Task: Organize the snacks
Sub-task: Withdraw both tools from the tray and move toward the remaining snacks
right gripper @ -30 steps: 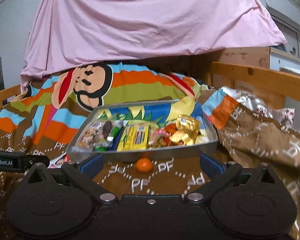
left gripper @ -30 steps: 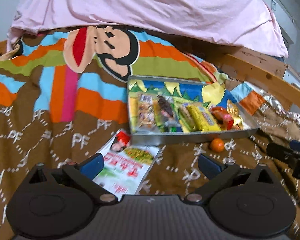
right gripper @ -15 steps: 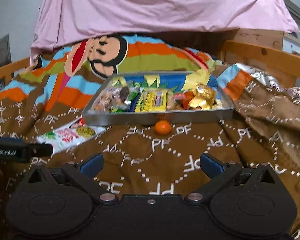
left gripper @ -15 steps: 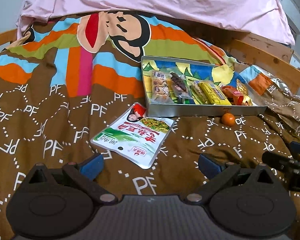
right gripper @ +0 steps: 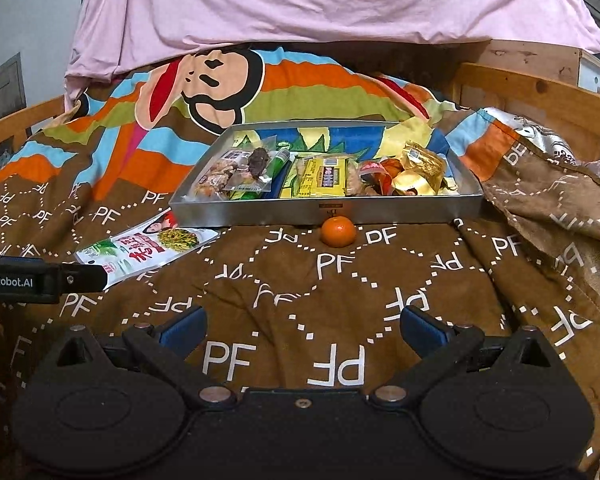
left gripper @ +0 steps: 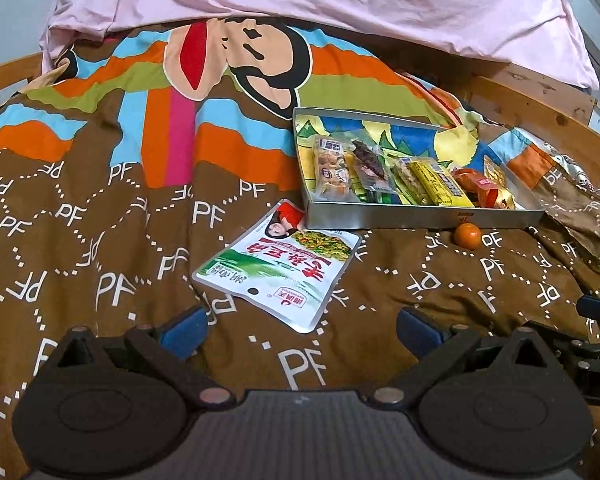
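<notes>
A metal tray [left gripper: 420, 218] [right gripper: 260, 216] holds several wrapped snacks and sits on the brown PF bedspread. A white and green snack pouch [left gripper: 278, 266] [right gripper: 140, 250] lies flat just left of the tray's front corner. A small orange mandarin [left gripper: 467, 235] [right gripper: 338, 231] rests against the tray's front wall. My left gripper [left gripper: 300, 330] is open and empty, just short of the pouch. My right gripper [right gripper: 302, 326] is open and empty, well short of the mandarin. The left gripper's finger shows at the left edge of the right wrist view [right gripper: 40, 278].
A pink sheet [right gripper: 320, 4] hangs over the back of the bed. Wooden bed rails [right gripper: 540, 96] run along the right and left sides. Crumpled brown bedding [right gripper: 560, 208] rises to the right of the tray. The right gripper's finger shows at the right edge of the left wrist view [left gripper: 596, 344].
Both grippers have drawn back and risen from the tray, so the tray, pouch and mandarin now lie farther off. Both stay open and empty. The objects have not moved.
</notes>
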{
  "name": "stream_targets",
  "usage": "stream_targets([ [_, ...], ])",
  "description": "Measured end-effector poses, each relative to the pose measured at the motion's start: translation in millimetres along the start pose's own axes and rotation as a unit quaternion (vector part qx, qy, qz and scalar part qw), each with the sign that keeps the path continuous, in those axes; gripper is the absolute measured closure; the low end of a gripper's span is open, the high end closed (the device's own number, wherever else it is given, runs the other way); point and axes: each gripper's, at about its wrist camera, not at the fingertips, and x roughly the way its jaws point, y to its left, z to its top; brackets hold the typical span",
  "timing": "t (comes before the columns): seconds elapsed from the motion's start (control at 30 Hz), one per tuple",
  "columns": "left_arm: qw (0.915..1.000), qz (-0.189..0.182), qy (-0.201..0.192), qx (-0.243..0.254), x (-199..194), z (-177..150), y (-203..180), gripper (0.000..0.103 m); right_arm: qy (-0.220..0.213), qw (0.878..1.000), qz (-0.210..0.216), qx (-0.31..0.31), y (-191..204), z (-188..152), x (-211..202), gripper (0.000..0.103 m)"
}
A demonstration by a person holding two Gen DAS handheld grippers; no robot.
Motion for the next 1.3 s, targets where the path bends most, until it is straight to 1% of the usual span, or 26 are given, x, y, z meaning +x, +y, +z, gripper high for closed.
stream_targets([
  [0.63, 1.0000, 0.000, -0.004, 0.008, -1.8, 0.2, -1.9, 0.001, -0.008, 1.000, -0.006, 0.010, -2.7, 4.0, -2.6, 0.001],
  [0.87, 0.9998, 0.009, 0.001, 0.018, 1.6, 3.0, -0.7, 0.001, -0.011, 1.000, -0.006, 0.023, -7.4, 4.3, 2.3, 0.001],
  [1.03, 0.9991, 0.018, -0.003, 0.038, 6.3, 10.1, -2.9, 0.001, -0.014, 0.999, -0.006, 0.031, -12.7, 11.7, 10.4, 0.001],
  [1.3, 0.9973, 0.018, -0.004, 0.072, 18.0, 22.7, -7.1, 0.001, -0.024, 1.000, 0.001, 0.016, -11.6, 28.4, 29.3, 0.001],
])
